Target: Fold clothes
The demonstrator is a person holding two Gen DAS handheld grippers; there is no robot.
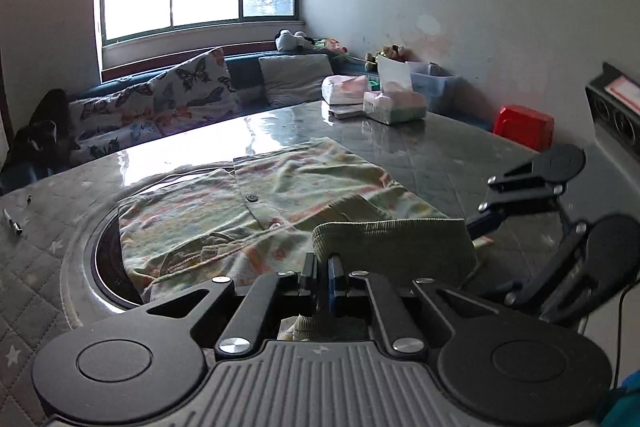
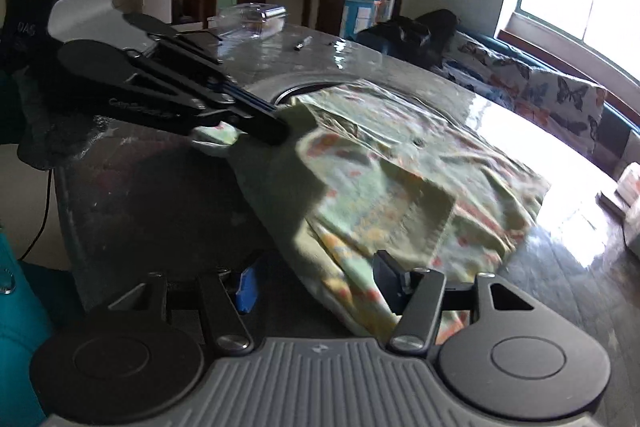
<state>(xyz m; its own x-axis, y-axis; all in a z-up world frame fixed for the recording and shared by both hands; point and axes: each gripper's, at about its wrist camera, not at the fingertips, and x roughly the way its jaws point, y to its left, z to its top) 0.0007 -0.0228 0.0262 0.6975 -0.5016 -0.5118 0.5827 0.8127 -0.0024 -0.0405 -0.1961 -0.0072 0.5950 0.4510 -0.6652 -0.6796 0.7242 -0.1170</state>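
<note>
- Your left gripper (image 1: 324, 269) is clenched on the shirt's (image 1: 256, 211) near hem.
- Your right gripper (image 2: 316, 283) is spread wide around the same hem.
- Shirt lies on the table (image 1: 420, 151), overhanging its near edge.

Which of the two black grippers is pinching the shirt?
The left gripper: its jaws are shut on the green ribbed cuff of the floral button shirt. The right gripper is wide open.

Both grippers — left gripper (image 1: 325, 277), right gripper (image 2: 316, 285) — are matte black with silver screws, ribbed grey housings, blue finger pads (image 2: 247, 287).
</note>
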